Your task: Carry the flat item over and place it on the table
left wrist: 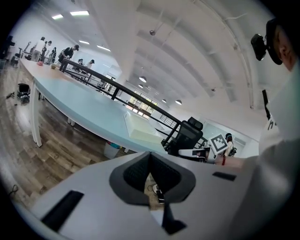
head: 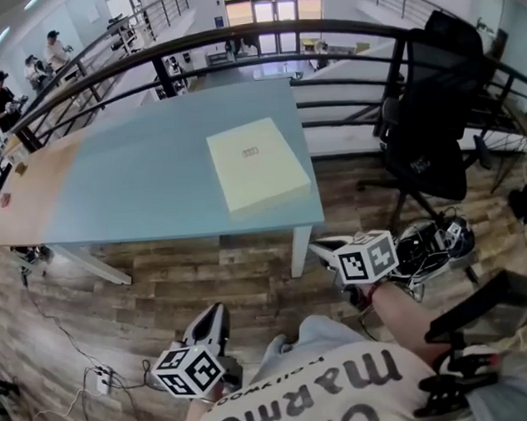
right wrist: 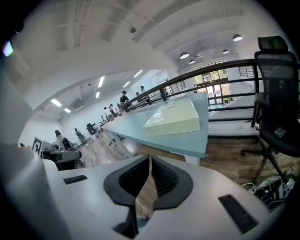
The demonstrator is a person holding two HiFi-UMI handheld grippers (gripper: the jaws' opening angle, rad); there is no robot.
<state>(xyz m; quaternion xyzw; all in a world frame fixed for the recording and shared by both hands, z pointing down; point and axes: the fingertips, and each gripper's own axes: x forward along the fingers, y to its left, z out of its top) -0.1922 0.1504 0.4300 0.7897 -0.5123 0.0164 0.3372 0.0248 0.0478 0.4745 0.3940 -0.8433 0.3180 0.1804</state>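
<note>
Head view shows the flat box (head: pixel 258 164) lying on the table (head: pixel 137 177), near the right end and a little in from the front edge, turned slightly askew to the table's sides. Neither of your tools touches it. Your left gripper (head: pixel 210 327) hangs low in front of you and your right gripper (head: pixel 326 246) sits below the table's front corner, both well apart from the box. In the left gripper view the jaws are pressed together with nothing between them. The right gripper view shows the same: jaws drawn to a thin seam and empty, with the box in plain sight beyond them on the tabletop.

Judging by that, the carry and the set-down look done, and nothing seems left unless you want the box squared to the edge.

As for writing, the box has a small dark label (head: pixel 250 151) at the middle of its top, too small to read. Your shirt (head: pixel 319 397) bears large dark letters, upside down and cut off by the frame, so the whole word can't be made out.
</note>
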